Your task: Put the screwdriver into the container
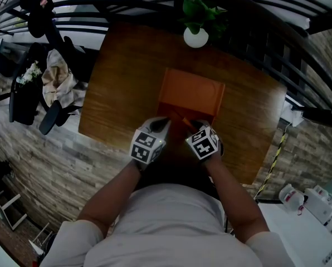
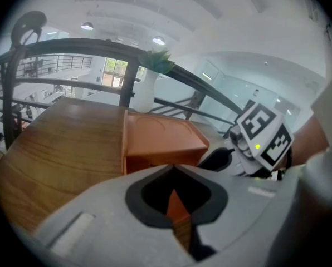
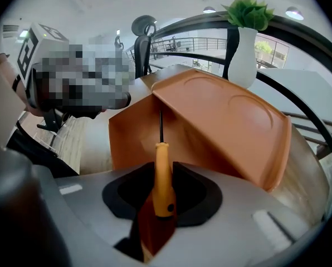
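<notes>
Right gripper pinches screwdriver by handle, left gripper pressed together, empty; aim tip into container, lower it, release gently.

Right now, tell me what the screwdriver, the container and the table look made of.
Screwdriver: handle likely smooth yellow-orange plastic, matte; thin dark shaft, probably metal.
Container: looks like moulded orange plastic, rounded edges, embossed lid.
Table: brown wood grain, slight sheen; solid wood or veneer, cannot tell.

grey left tool and right tool, chequered marker cubes; pale short-sleeved shirt.
</notes>
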Demonstrator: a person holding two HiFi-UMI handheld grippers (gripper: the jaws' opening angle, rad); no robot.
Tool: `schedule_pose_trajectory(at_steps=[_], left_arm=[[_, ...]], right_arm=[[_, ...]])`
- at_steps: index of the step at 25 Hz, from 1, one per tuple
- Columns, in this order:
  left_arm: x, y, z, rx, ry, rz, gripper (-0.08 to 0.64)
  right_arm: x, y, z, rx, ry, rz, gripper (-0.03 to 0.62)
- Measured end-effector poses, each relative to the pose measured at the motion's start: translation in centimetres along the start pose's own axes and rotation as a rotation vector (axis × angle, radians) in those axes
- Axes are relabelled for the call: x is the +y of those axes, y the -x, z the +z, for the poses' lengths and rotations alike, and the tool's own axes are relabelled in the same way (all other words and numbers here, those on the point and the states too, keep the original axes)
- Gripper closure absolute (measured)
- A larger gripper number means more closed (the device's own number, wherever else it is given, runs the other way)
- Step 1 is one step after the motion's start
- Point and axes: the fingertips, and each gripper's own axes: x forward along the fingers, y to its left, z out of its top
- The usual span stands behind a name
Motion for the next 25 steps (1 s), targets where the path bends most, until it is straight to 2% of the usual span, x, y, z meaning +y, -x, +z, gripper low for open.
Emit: schedule_pose_trajectory(at_steps=[13, 19, 25], left_arm=[[-0.1, -1.1, -0.7, 0.044, 0.01, 0.012, 0.555], [0.1, -1.2, -0.8, 0.049, 0.026, 0.012, 0.555], [0.3, -1.0, -0.9, 0.052, 0.038, 0.016, 0.555]], right_arm=[[0.1, -1.3, -0.3, 0.124, 0.064, -0.029, 0.48], [-0.1, -2.6, -0.6, 0.197, 0.144, -0.046, 0.482], [0.3, -3.1, -0.4, 0.213, 0.12, -0.023, 0.48]])
